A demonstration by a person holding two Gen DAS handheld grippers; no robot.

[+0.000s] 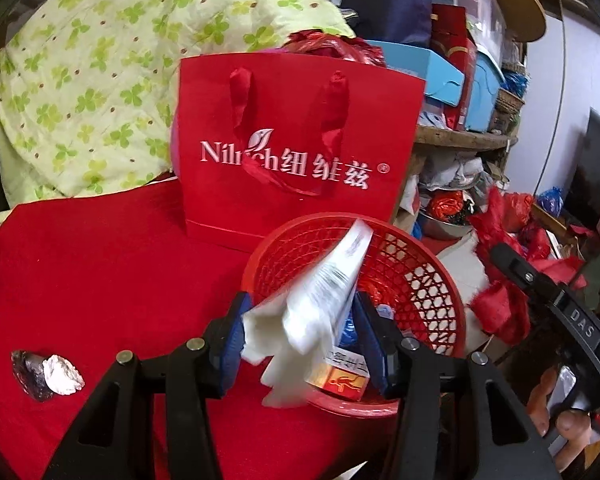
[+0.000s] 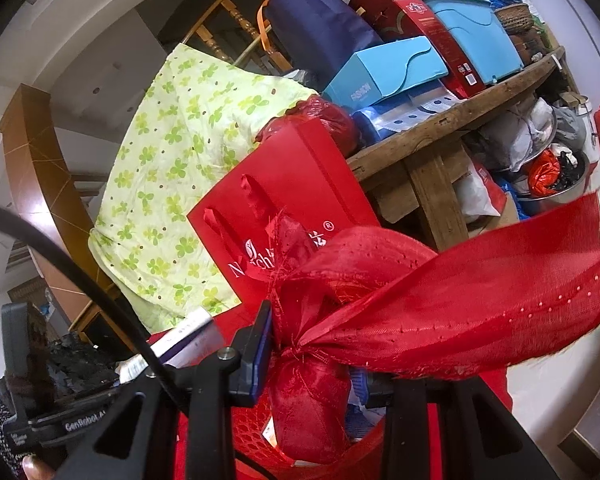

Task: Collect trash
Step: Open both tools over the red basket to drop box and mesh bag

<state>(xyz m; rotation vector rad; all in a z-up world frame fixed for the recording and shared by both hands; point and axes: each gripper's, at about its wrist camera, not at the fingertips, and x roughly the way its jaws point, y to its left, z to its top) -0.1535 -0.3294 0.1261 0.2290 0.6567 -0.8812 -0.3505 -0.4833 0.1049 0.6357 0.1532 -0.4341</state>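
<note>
The left gripper [image 1: 300,340] is clamped on a crumpled white wrapper [image 1: 320,296], its blue-padded fingers [image 1: 232,344] pressing it from both sides; the wrapper is motion-blurred and hangs over the near rim of a red mesh basket [image 1: 428,280]. Inside the basket, just under the wrapper, lie a small orange-and-white carton [image 1: 340,378] and a bit of blue plastic [image 1: 346,332]. The basket sits on a red cloth [image 1: 100,272] that covers the surface, close to that cloth's right edge. At the cloth's near left corner, well apart from the basket, lies a ball of crumpled foil [image 1: 46,372]. Behind the basket, toward the far edge of the cloth, a red paper gift bag [image 1: 296,148] with ribbon handles stands upright, and a green clover-print quilt [image 1: 88,80] is heaped behind it. The right gripper [image 2: 320,356] is closed on a bunched piece of red fabric [image 2: 440,304], which fans out wide to the right and hangs down over the basket [image 2: 252,432] below. Beyond it in the right wrist view are the same gift bag [image 2: 300,184] and a wooden shelf [image 2: 440,136] stacked with blue and red boxes.
</note>
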